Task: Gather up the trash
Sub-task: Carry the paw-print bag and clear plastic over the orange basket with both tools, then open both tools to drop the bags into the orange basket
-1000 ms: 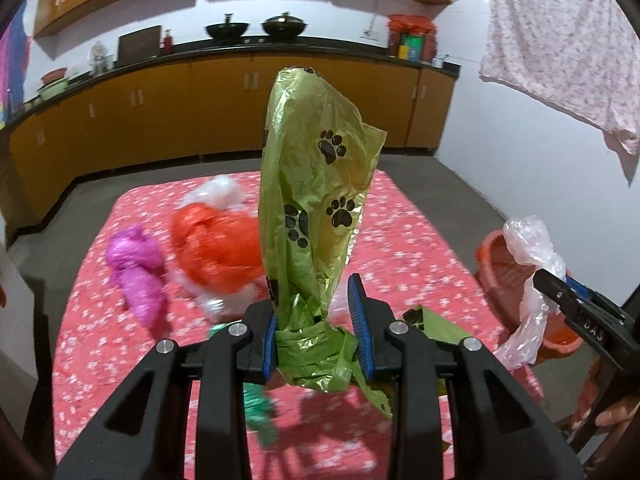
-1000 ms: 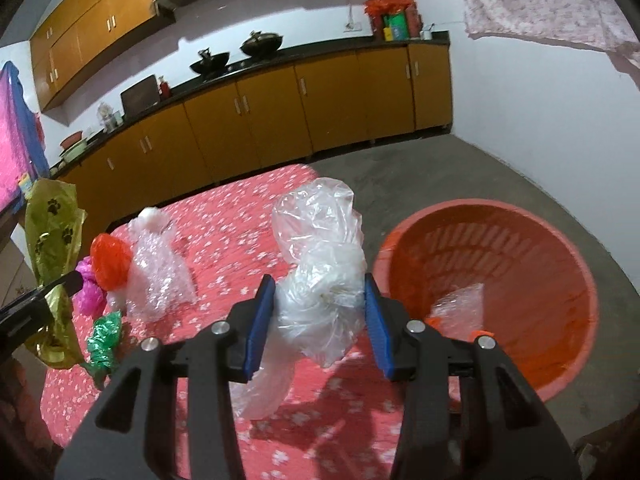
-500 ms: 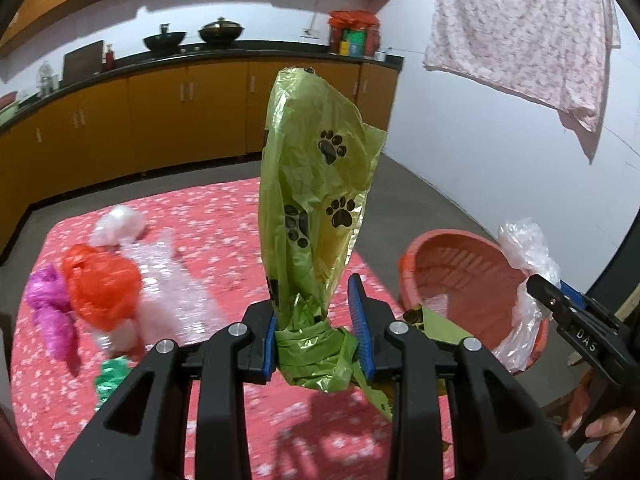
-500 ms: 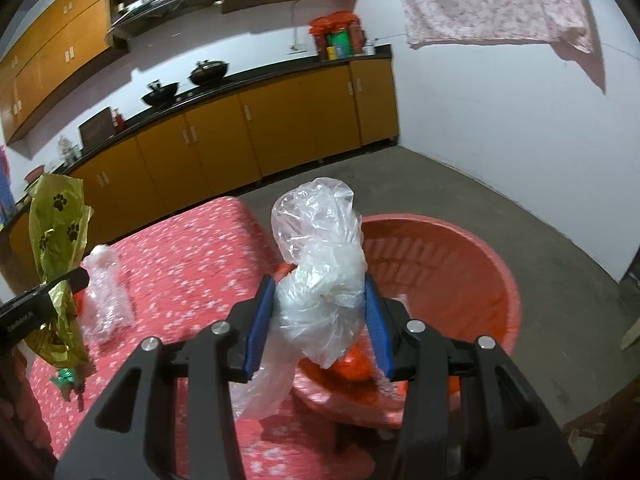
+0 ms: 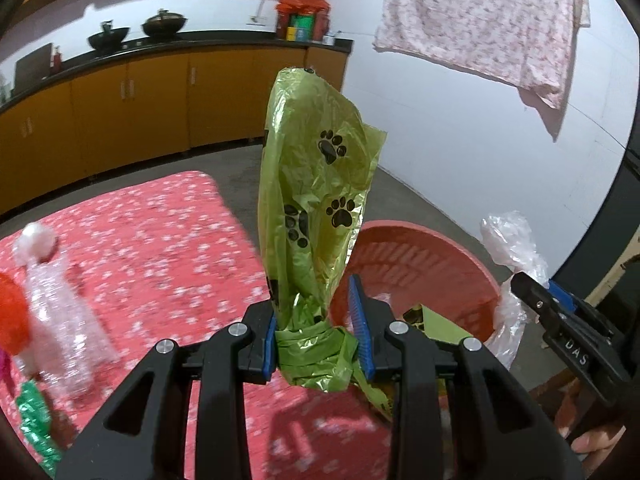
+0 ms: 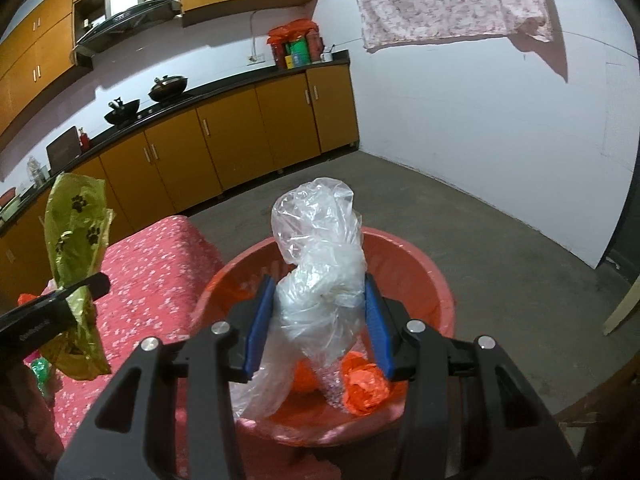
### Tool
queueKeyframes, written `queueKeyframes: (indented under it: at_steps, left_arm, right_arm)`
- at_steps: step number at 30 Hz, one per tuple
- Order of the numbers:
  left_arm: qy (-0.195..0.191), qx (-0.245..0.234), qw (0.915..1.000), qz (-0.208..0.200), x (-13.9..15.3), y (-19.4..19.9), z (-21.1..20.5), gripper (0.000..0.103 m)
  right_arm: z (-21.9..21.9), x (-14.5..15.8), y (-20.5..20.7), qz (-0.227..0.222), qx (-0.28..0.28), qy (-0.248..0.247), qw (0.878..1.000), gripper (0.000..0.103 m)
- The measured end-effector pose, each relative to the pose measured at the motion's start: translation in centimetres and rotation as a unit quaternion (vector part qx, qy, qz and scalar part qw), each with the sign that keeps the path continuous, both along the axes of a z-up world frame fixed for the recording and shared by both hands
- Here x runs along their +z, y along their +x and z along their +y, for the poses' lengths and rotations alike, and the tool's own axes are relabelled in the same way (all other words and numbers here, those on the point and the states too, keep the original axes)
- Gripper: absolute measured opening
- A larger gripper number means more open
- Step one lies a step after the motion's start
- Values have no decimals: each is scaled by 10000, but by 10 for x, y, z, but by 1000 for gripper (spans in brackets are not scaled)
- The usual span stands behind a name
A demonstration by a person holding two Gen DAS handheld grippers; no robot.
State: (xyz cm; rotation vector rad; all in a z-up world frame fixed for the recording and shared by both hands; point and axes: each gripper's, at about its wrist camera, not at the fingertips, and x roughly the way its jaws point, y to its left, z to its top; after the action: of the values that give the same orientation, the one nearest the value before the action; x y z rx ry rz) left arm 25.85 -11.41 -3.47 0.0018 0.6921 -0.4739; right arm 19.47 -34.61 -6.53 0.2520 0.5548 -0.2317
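Observation:
My left gripper is shut on a green plastic bag with black paw prints, held upright over the right edge of the table, beside the red basin. In the right wrist view my right gripper is shut on a crumpled clear plastic bag, held above the red basin. Orange plastic trash lies inside the basin. The right gripper with its clear bag shows at the right of the left wrist view, and the green bag at the left of the right wrist view.
On the table with the red flowered cloth lie a clear bubble-wrap piece, an orange bag and green trash. Brown kitchen cabinets line the back wall. A patterned cloth hangs on the white wall.
Both grippers have swung right with their bags, from over the table toward the red basin. The clear bag is now above the basin; both grips are unchanged.

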Motion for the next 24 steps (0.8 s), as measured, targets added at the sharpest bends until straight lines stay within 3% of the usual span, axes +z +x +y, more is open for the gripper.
queueKeyframes:
  at_steps: [10,24]
  left_arm:
    - [94,-451,9989,73,-17,15,-45,31]
    - [225,-725,9968,240,-34,23,-78,31]
  right_arm:
    - [-24,-6,8,-33,-239,-4,9997,43]
    - [-31,-20,18,40,-326,41,9995,43]
